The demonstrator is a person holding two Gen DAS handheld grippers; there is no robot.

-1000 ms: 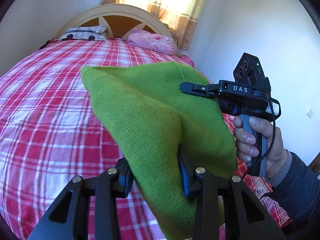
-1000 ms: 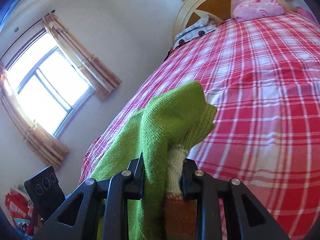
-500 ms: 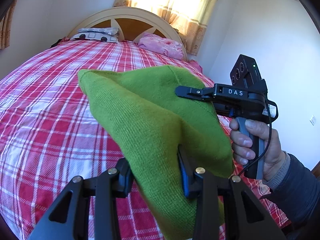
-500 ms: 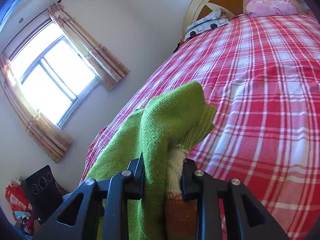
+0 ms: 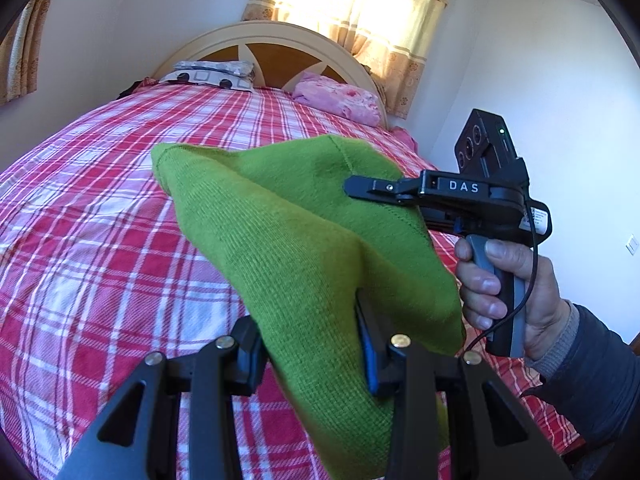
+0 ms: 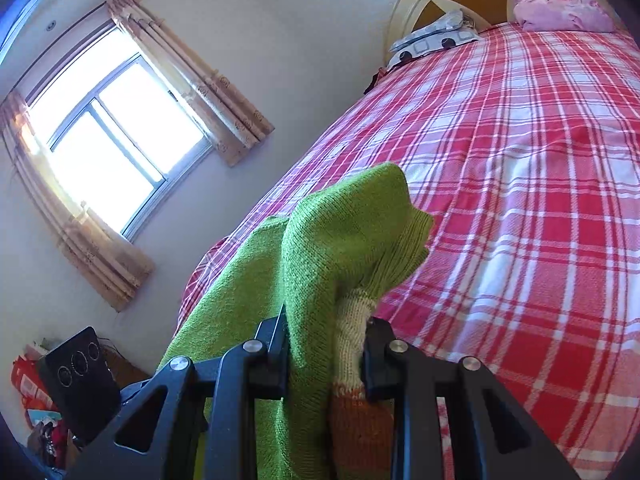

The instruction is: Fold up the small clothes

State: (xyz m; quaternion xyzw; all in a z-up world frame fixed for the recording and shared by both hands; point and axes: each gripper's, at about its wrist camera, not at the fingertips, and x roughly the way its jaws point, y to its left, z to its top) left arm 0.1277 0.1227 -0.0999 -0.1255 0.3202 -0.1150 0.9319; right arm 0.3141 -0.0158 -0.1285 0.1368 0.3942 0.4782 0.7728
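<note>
Left wrist view: a green knitted garment (image 5: 288, 240) is seen held up in the air above the bed (image 5: 100, 220), which is covered with a red and white checked sheet. The left gripper (image 5: 308, 340) is closed on a thick fold of the garment, and the knit is bunched between its two black fingers at the near edge of the bed. Toward the right side of the bed, the right gripper (image 5: 360, 188) is seen from the side, marked "DAS"; its fingers are clamped on the far right edge of the garment. Its handle is grasped by a person's hand (image 5: 516, 280) in a dark sleeve. The cloth is stretched loosely between the two grippers, clear of the bed. At the head of the bed a rounded headboard (image 5: 280, 52) is seen, with a patterned pillow (image 5: 212, 74) and a pink pillow (image 5: 340, 100) lying just before it.

In the right wrist view, the right gripper (image 6: 326, 340) is shown shut on the green garment (image 6: 340, 232), and a cream and orange knitted part (image 6: 352, 360) is caught between the fingers too. A curtained window (image 6: 112, 148) is seen on the wall beside the bed (image 6: 520, 200).
</note>
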